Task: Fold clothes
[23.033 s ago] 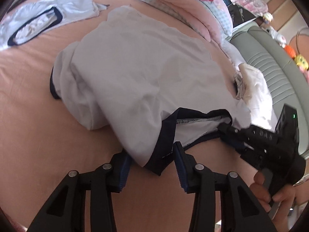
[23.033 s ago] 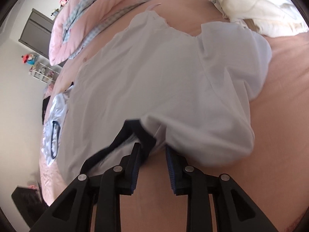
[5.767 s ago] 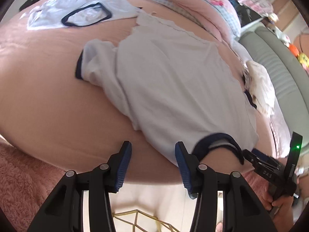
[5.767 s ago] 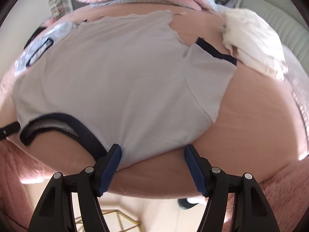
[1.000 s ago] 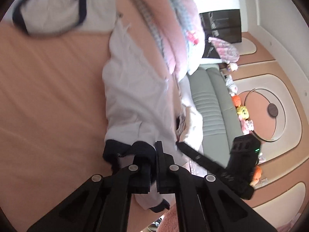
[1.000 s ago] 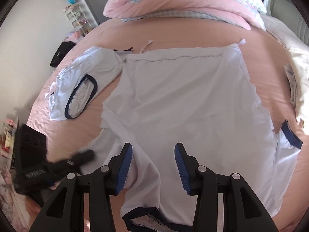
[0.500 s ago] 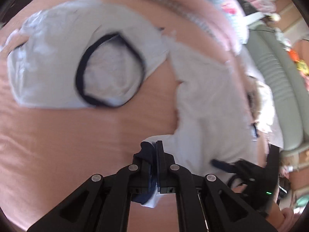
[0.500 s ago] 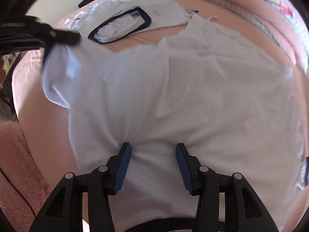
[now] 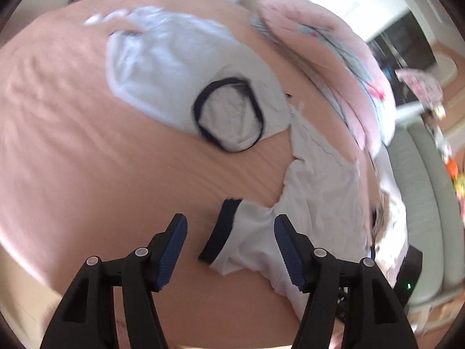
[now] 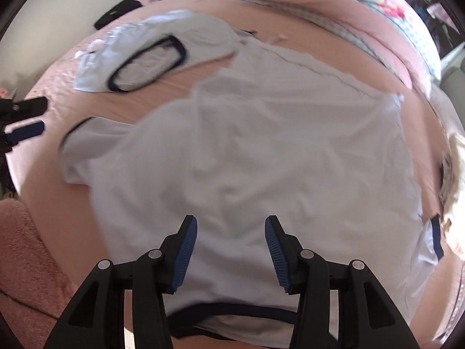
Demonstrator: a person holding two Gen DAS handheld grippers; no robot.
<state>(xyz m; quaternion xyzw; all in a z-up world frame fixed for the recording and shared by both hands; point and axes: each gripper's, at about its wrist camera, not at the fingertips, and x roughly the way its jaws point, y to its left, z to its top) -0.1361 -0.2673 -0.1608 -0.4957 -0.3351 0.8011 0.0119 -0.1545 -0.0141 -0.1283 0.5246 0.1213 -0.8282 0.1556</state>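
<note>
In the left wrist view, the left gripper (image 9: 231, 248) has just been opening — its jaws stand apart, and the dark-cuffed sleeve (image 9: 232, 232) of the white T-shirt (image 9: 319, 192) lies loose between them on the pink bed (image 9: 87, 160). In the right wrist view, the right gripper (image 10: 231, 254) is half open above the shirt body — it holds nothing.

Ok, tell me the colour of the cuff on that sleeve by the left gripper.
Dark navy sleeve cuff; clearest in the left wrist view.

A T-shirt (image 10: 261, 160) lay spread across the bed (image 10: 87, 203), its sleeve (image 9: 247, 232) stretched out to the left. A second shirt (image 10: 151, 55) lay beyond it to the left, with bedding (image 10: 348, 8) piled behind both.
</note>
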